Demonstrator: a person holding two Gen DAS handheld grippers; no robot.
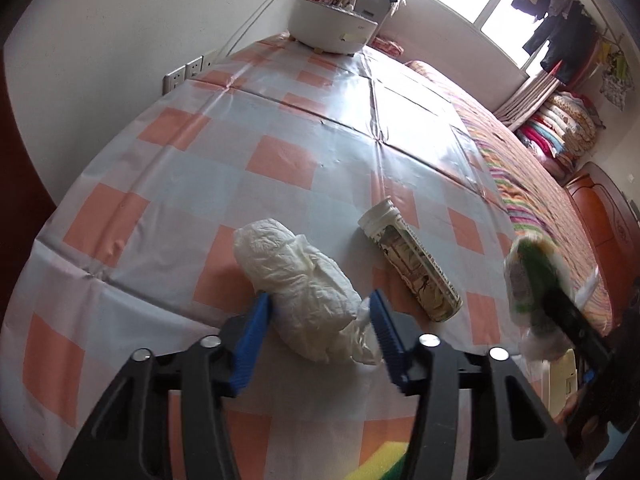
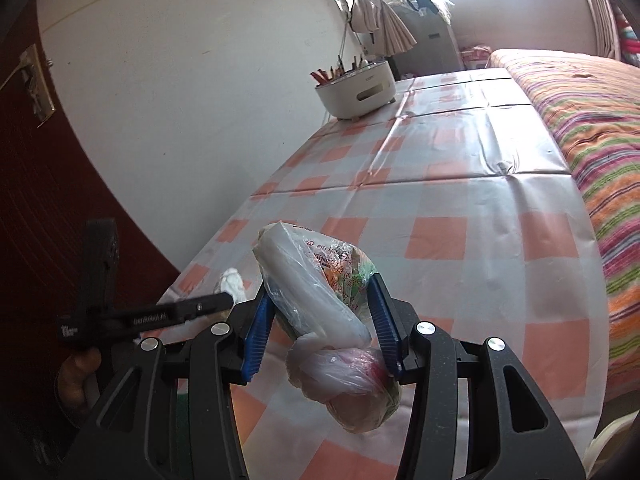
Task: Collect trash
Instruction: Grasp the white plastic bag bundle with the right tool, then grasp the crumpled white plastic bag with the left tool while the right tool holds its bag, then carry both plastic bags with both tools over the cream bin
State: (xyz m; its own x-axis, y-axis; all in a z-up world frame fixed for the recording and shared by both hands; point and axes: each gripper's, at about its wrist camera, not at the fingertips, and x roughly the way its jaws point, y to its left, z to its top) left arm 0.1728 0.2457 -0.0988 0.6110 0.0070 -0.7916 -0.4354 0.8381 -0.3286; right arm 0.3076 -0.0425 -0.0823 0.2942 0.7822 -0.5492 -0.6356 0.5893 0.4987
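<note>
Left wrist view: the left tongs (image 1: 320, 312) are seen at the lower middle of the frame, with the blue pads set on both sides of a crumpled white bag (image 1: 296, 276). The pads are just at the bag, the left pad touching it, but a firm grip cannot be told from this picture. The white bag is lying on the bench (image 1: 280, 120), which is covered with an orange and pale checked cloth. To the right of the bag, apart from it, a printed tube with a white cap (image 1: 412, 264) is lying on its side. At the right edge of the frame the right tongs (image 1: 560, 300) are seen from the side, blurred, with a green and white plastic bundle (image 1: 528, 276) held above the bench edge.

In the right wrist view the right tongs (image 2: 320, 312) are closed narrowly on the plastic bundle (image 2: 328, 304), a clear bag with printed wrappers inside, and it is held between both blue pads above the bench (image 2: 480, 152). At the lower left of this frame the left tongs (image 2: 224, 300) are seen from the side, with the white bag (image 2: 232, 280) at their tip. A white round container with pencils (image 2: 356, 88) is standing at the far end of the bench, near the wall. A bed with a striped cover (image 2: 580, 112) is placed just beside the bench at the right.
</note>
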